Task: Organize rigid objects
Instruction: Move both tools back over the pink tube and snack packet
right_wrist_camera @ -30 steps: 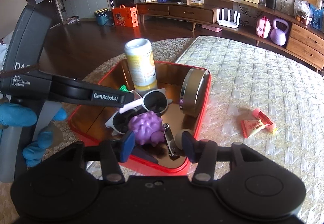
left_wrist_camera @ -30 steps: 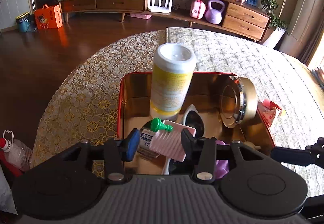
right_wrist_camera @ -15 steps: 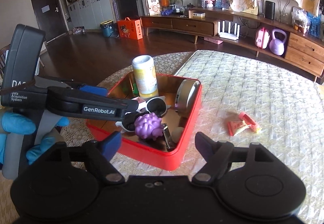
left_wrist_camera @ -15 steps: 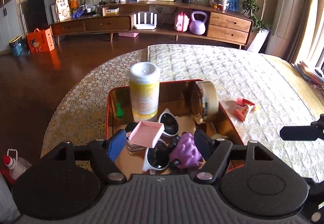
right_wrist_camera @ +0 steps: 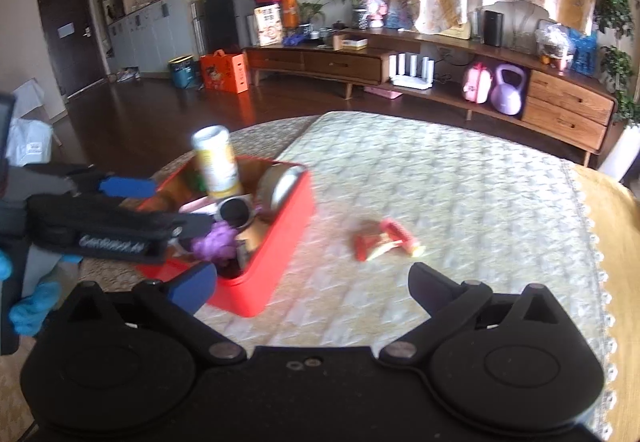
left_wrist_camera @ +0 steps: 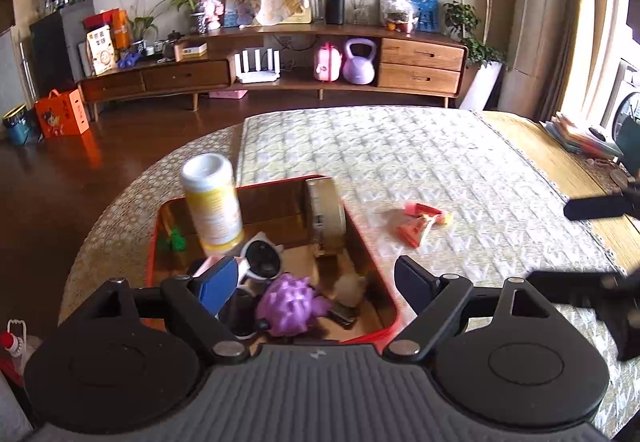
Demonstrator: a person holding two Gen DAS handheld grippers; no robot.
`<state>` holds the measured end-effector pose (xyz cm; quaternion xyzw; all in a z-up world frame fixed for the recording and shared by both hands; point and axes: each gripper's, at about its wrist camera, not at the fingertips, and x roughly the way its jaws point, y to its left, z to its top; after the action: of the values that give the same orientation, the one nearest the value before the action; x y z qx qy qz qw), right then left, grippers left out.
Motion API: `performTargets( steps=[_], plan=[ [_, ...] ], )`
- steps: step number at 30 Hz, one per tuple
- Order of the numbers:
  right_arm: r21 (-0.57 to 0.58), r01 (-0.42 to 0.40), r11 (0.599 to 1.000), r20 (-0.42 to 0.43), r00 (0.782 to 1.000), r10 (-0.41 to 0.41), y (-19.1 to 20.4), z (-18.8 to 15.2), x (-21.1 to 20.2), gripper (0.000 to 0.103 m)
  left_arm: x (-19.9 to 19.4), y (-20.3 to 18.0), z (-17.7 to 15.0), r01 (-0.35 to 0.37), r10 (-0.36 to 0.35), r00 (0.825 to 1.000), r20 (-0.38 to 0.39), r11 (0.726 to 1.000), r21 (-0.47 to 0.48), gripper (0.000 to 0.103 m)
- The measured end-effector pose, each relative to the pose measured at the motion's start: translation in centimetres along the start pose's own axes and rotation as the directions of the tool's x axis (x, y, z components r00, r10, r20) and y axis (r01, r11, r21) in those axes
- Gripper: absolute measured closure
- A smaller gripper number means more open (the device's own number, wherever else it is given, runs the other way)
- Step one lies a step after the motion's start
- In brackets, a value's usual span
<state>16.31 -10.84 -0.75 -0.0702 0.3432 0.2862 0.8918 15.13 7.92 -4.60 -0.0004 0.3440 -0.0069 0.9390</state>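
Progress judged near done: most items are already packed in the red tin (left_wrist_camera: 372, 250) on the table (left_wrist_camera: 460, 162). Counted inside: one bottle (left_wrist_camera: 211, 202), one round tin (left_wrist_camera: 325, 218), one sunglasses (left_wrist_camera: 262, 262), one purple toy (left_wrist_camera: 289, 304), one pink tray (right_wrist_camera: 198, 207), one green piece (left_wrist_camera: 174, 240). Left out: wrappers (left_wrist_camera: 422, 220), apparently two, just beside the tin. Left gripper (left_wrist_camera: 316, 282) and right gripper (right_wrist_camera: 312, 284) have just been opening; both are spread, nothing held.
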Motion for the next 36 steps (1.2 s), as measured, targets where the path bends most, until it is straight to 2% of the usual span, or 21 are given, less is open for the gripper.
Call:
performTargets(
  steps=[3,9,18,28,36],
  plan=[
    [0.000,0.050,0.999,0.000,0.999,-0.050,-2.3,0.5,0.3,0.001,0.4,-1.8,0.3,0.026,-0.026,1.000,-0.003,1.000,0.009,0.018],
    [0.031,0.089,0.996,-0.018,0.996,-0.089,-6.4,1.4,1.4,0.001,2.2,-5.2,0.8,0.062,-0.060,0.998,-0.037,0.998,0.030,0.018],
    [0.037,0.049,0.998,-0.054,0.997,-0.047,-10.3,1.5,3.5,0.001,6.3,-8.9,2.1,0.099,-0.093,0.991,-0.092,0.993,0.071,0.018],
    [0.046,0.006,0.999,-0.089,0.996,-0.002,-15.0,-0.1,5.4,0.002,12.2,-10.1,4.0,0.098,-0.087,0.983,-0.163,0.993,0.063,0.018],
    [-0.055,-0.065,0.996,-0.136,0.989,0.057,-15.2,-1.3,8.1,0.006,16.4,-10.2,4.2,0.094,-0.078,0.967,-0.243,0.994,0.055,0.018]
  ],
)
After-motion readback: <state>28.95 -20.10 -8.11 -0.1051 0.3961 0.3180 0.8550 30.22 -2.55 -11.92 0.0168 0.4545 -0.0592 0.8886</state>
